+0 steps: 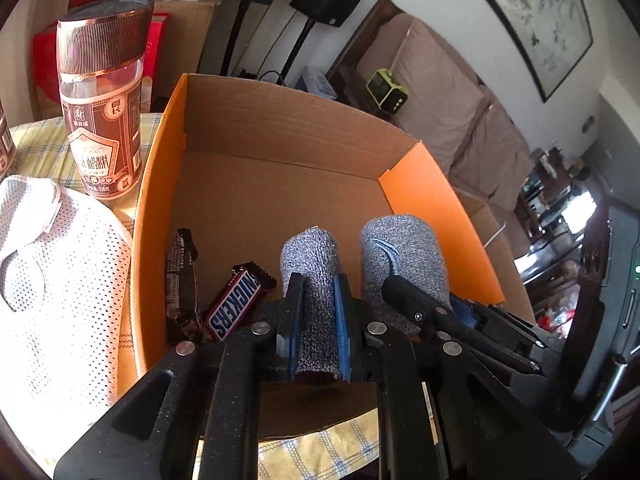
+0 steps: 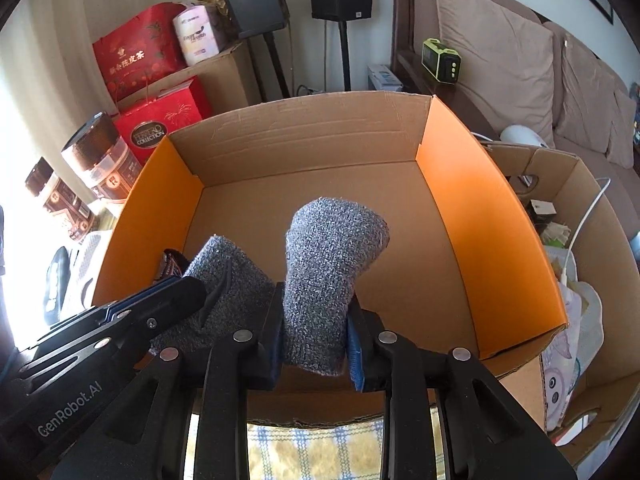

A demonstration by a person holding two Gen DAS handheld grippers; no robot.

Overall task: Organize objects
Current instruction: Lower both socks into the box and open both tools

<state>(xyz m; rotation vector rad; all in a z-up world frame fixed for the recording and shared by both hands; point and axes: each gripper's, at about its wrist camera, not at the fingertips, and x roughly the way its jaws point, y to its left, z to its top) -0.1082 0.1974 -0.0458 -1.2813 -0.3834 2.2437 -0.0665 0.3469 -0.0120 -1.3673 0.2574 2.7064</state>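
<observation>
An open cardboard box [image 1: 280, 136] with orange side flaps stands on a yellow checked cloth; it also fills the right wrist view [image 2: 320, 140]. My left gripper [image 1: 316, 308] is shut on a grey knitted sock [image 1: 310, 264], held over the box's near edge. My right gripper [image 2: 316, 332] is shut on a second grey knitted sock [image 2: 332, 256]; that sock shows in the left wrist view [image 1: 400, 256], and the left one shows in the right wrist view [image 2: 228, 276]. A Snickers bar [image 1: 234, 304] and a dark wrapped bar [image 1: 180, 276] lie in the box's near left corner.
A tall brown-lidded jar [image 1: 102, 96] stands left of the box, with a white mesh cap [image 1: 52, 280] in front of it. Two jars [image 2: 100, 156] show in the right wrist view. Another cardboard box [image 2: 580, 280] with bags sits to the right. A sofa [image 2: 520, 60] is behind.
</observation>
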